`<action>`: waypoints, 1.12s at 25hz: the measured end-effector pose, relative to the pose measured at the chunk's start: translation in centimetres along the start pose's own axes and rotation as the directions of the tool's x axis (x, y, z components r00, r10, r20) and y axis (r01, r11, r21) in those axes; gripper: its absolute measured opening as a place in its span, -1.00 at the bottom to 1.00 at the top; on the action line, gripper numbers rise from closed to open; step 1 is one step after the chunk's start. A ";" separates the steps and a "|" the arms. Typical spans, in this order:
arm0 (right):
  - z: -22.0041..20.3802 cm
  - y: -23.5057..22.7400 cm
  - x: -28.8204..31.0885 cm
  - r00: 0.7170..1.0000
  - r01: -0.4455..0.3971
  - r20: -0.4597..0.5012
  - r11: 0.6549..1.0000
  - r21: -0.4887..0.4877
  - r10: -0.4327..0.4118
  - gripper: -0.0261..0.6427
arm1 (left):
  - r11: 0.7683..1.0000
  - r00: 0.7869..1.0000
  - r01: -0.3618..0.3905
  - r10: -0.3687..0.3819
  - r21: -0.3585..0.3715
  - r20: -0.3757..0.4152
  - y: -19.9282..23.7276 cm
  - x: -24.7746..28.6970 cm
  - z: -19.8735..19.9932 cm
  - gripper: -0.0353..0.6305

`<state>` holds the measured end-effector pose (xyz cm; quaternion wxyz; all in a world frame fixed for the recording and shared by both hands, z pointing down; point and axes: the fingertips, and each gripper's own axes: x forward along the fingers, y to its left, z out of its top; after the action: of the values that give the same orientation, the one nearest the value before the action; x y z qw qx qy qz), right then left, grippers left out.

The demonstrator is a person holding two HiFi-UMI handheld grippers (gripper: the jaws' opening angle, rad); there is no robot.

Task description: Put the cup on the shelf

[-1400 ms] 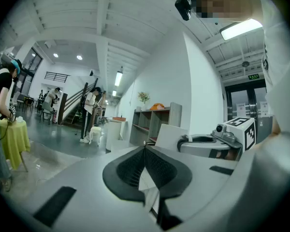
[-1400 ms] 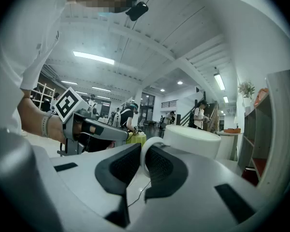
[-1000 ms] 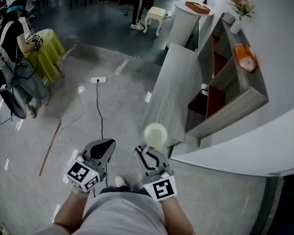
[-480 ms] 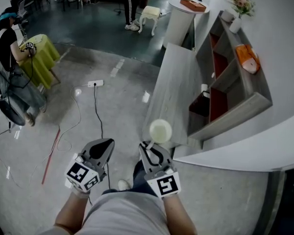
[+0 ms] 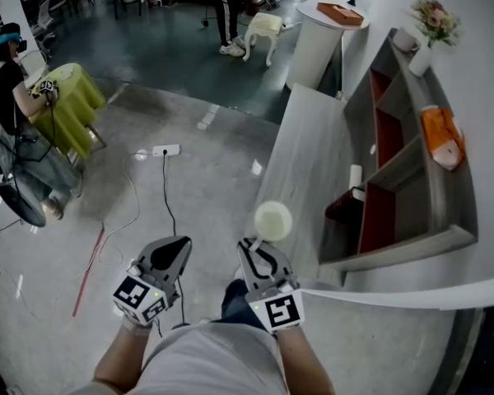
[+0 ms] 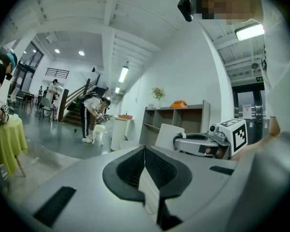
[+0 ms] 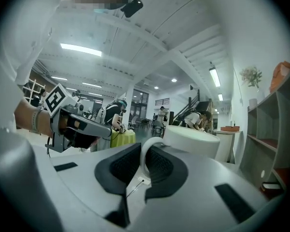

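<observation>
Jaws of right gripper grip the one cup; left gripper closed, empty

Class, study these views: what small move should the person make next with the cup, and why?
Probably carry the white cup forward and to the right, toward the shelf. The right hand-held gripper is shut on the cup's handle, and the cup is apart from the shelf, which stands ahead on the right.

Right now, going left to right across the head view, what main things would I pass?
Yellow-green table → left gripper → cup → shelf.
</observation>
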<state>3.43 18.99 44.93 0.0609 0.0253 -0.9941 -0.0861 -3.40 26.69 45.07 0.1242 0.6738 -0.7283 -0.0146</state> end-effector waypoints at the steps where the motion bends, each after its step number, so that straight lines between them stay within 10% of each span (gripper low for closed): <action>1: -0.3 -1.2 0.8 1.000 -0.008 -0.005 1.000 0.001 0.008 -0.81 | 1.000 1.000 -0.005 0.005 -0.001 0.000 0.7 1.3 0.5 -0.84; 18: -2.0 -19.1 10.1 1.000 -0.028 -0.009 0.999 0.039 0.029 -0.81 | 1.000 1.000 -0.029 0.029 0.010 -0.011 6.4 20.9 6.0 -0.84; 28: -2.5 -25.9 12.9 0.997 0.075 -0.035 0.996 0.052 -0.073 -0.81 | 0.994 0.993 0.105 -0.105 0.007 -0.052 7.2 29.8 6.3 -0.84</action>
<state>-8.01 -7.73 44.40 0.0731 0.0653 -0.9933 -0.0612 -13.54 -2.96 45.17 0.1387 0.7120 -0.6884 -0.0001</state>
